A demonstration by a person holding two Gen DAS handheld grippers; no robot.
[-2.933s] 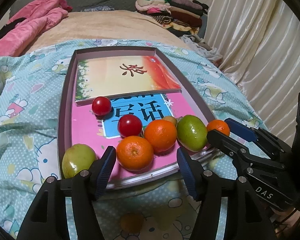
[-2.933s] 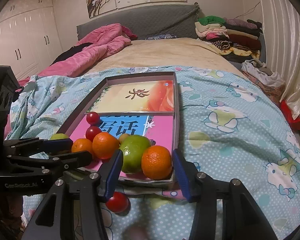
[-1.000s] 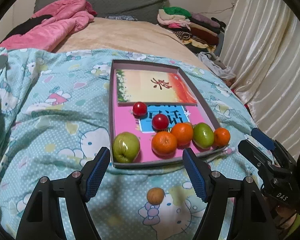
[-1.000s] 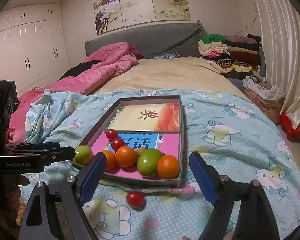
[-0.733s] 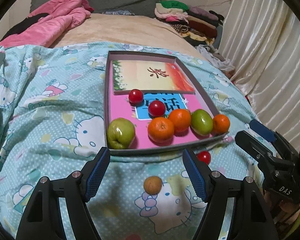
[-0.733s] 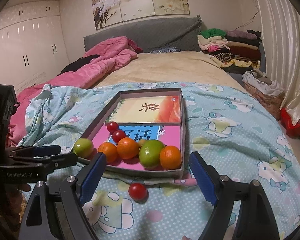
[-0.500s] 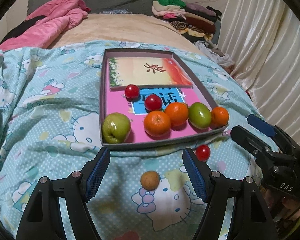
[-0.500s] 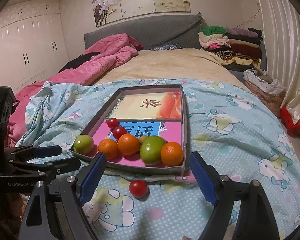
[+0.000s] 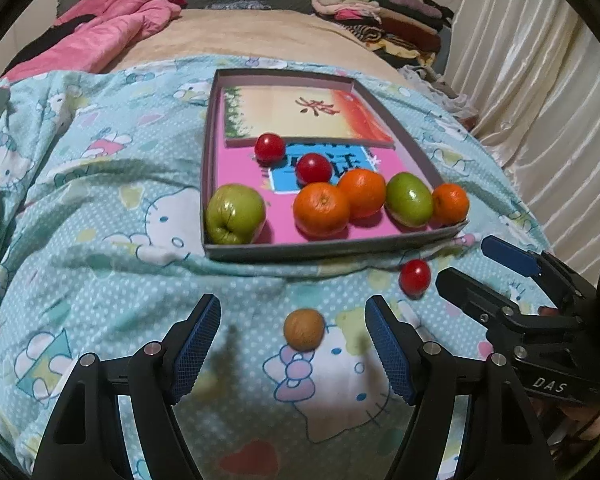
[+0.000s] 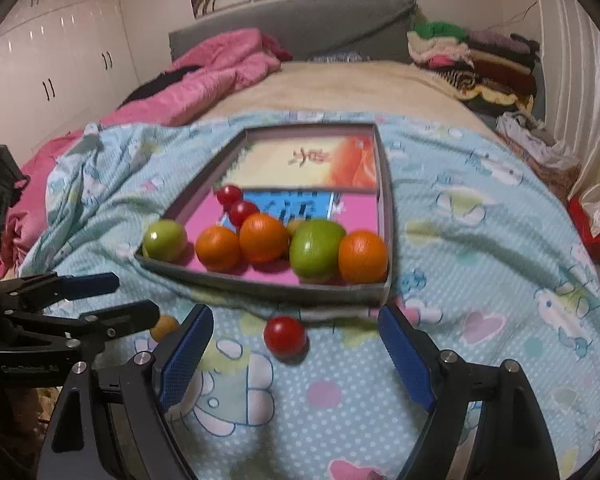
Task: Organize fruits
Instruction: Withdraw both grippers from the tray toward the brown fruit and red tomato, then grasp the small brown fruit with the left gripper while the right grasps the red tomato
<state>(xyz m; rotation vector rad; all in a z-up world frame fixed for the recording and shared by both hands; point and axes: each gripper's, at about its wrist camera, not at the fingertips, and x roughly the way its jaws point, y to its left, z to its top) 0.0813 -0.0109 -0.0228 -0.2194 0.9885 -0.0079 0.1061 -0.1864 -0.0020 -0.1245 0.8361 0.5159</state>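
Red tomato (image 10: 285, 335) beside brown fruit (image 9: 303, 328)

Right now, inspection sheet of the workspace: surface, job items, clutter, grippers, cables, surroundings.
Surface: bed with a blue cartoon-print quilt, rumpled, soft.
Job's things: shallow box tray holds two green fruits, three oranges and two red tomatoes. On the quilt outside the tray: a loose red tomato and a small brown fruit.
Clutter: pink blanket and folded clothes pile at the head of the bed.
Grippers: left gripper open, empty, framing the brown fruit; right gripper open, empty, framing the loose tomato.
Cables: nothing seen.
Surroundings: white wardrobe, curtain, grey headboard.
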